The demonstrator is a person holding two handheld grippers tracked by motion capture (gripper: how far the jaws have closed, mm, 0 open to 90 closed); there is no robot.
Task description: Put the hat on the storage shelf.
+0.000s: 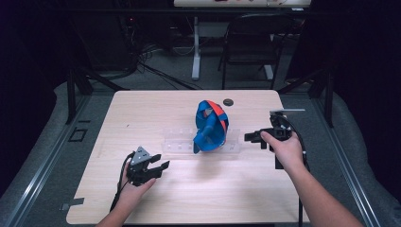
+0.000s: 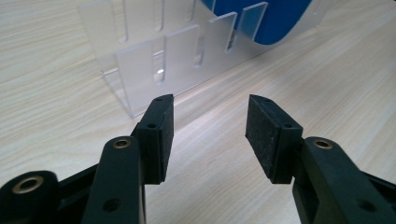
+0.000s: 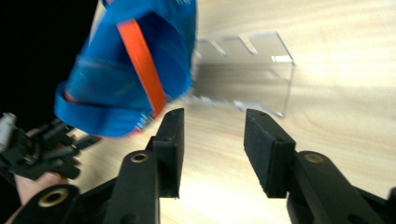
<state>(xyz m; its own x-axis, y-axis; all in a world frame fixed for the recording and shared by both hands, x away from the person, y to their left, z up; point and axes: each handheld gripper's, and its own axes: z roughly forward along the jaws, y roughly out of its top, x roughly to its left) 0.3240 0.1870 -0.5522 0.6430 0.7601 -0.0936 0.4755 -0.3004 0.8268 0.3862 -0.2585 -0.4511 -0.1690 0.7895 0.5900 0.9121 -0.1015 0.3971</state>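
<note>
Wooden table (image 1: 142,118) carries the clear slotted rack (image 1: 182,142) at centre, the blue-and-orange cap (image 1: 211,125) standing in it, while your left gripper (image 1: 158,168) and right gripper (image 1: 250,137) flank it, both spread and empty.

The pale wooden table (image 1: 198,189) is lit from above, while its surroundings are left dark. In the right gripper view, the blue fabric bag with an orange strap (image 3: 126,70) is blurred, and glare is seen on the clear acrylic rack (image 3: 261,70) beyond the jaws.

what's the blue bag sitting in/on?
The blue bag with the orange strap stands upright in the clear acrylic slotted rack on the wooden table. Which slots it fills is hidden by the bag.
</note>
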